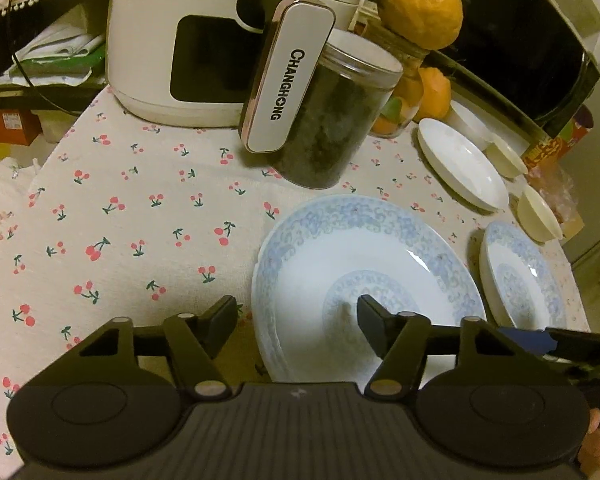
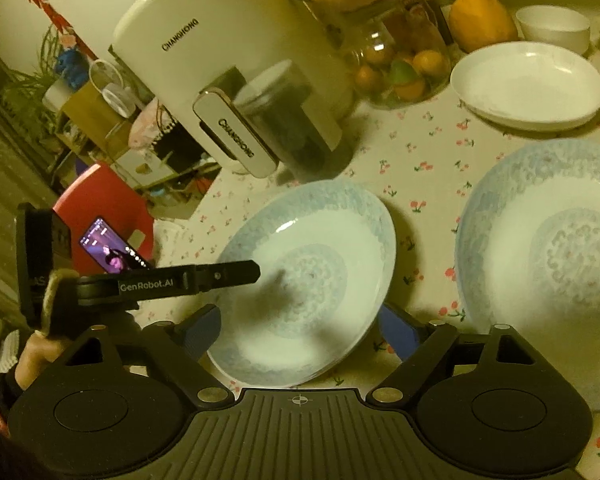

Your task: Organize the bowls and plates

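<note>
At the bottom of the left wrist view, the left gripper (image 1: 296, 320) straddles the rim of a blue-patterned plate (image 1: 364, 272), half open, pads not pressing it. In the right wrist view, the right gripper (image 2: 300, 334) stands wide around this plate (image 2: 304, 280). Farther, upper right, lies a white plate (image 2: 528, 84).

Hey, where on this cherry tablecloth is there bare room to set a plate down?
The widest free patch of cherry-print tablecloth lies left of the big blue-patterned plate, in front of the white Changhong air fryer. A narrower strip runs between that plate and the plain white plate. It is crowded behind, around the dark-filled clear jar, the oranges and the small cream bowls.
</note>
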### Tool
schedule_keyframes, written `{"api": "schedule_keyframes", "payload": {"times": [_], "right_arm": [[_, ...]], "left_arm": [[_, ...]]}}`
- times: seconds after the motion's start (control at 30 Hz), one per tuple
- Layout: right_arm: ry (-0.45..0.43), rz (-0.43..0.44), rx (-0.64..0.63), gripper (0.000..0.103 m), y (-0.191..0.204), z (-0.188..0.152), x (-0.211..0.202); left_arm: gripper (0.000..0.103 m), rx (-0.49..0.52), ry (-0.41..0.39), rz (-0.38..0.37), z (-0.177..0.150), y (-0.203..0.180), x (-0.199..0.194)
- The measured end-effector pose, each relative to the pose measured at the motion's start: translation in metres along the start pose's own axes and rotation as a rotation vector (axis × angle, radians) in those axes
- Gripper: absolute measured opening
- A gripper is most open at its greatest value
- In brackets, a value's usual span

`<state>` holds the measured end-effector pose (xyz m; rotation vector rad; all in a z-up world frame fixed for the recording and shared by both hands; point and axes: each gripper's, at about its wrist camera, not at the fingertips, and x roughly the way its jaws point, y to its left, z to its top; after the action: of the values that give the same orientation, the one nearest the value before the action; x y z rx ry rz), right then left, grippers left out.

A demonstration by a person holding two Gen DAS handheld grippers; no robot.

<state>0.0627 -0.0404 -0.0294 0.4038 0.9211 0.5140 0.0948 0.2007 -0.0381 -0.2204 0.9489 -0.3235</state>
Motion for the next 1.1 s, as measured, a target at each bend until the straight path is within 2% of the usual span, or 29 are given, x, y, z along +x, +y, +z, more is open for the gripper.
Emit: {"api": "schedule_keyframes", "payload": {"times": [0.07, 0.17, 0.27, 0.4, 0.47, 0.53, 0.57, 0.73, 0.8, 1.1], "right_arm": [[0.002, -0.016, -0.006, 0.086, 0.001, -0.002, 0.003], [-0.001, -0.045, -0.003, 0.081, 0.003, -0.003, 0.006], [0.004, -0.078, 0.004, 0.076, 0.003, -0.003, 0.011], [0.008, -0.111, 0.009, 0.065, 0.002, -0.003, 0.018], [0.009, -0.126, 0.008, 0.06, 0.001, -0.004, 0.022], [0.01, -0.151, -0.005, 0.052, 0.002, -0.006, 0.026], [0.005, -0.163, -0.015, 0.051, 0.002, -0.006, 0.027], [-0.012, -0.215, -0.046, 0.028, 0.003, -0.007, 0.028], [-0.01, -0.214, -0.037, 0.025, 0.0, -0.006, 0.026], [-0.033, -0.199, -0.037, 0.024, 0.003, 0.0, 0.018]], "left_arm": [[0.055, -0.007, 0.005, -0.001, 0.0, 0.0, 0.001], [0.047, -0.012, 0.016, 0.01, 0.001, 0.001, 0.003], [0.043, -0.019, 0.02, 0.021, 0.002, 0.003, 0.005], [0.033, -0.027, 0.014, 0.033, 0.001, 0.005, 0.006], [0.024, -0.025, 0.012, 0.04, 0.002, 0.006, 0.006], [0.019, -0.023, 0.009, 0.052, 0.001, 0.005, 0.006], [0.019, -0.024, 0.005, 0.054, 0.001, 0.006, 0.006], [0.016, -0.039, -0.005, 0.058, 0.0, 0.009, 0.004], [0.016, -0.035, -0.006, 0.06, 0.0, 0.008, 0.002], [0.014, -0.041, -0.029, 0.056, 0.0, 0.009, -0.003]]}}
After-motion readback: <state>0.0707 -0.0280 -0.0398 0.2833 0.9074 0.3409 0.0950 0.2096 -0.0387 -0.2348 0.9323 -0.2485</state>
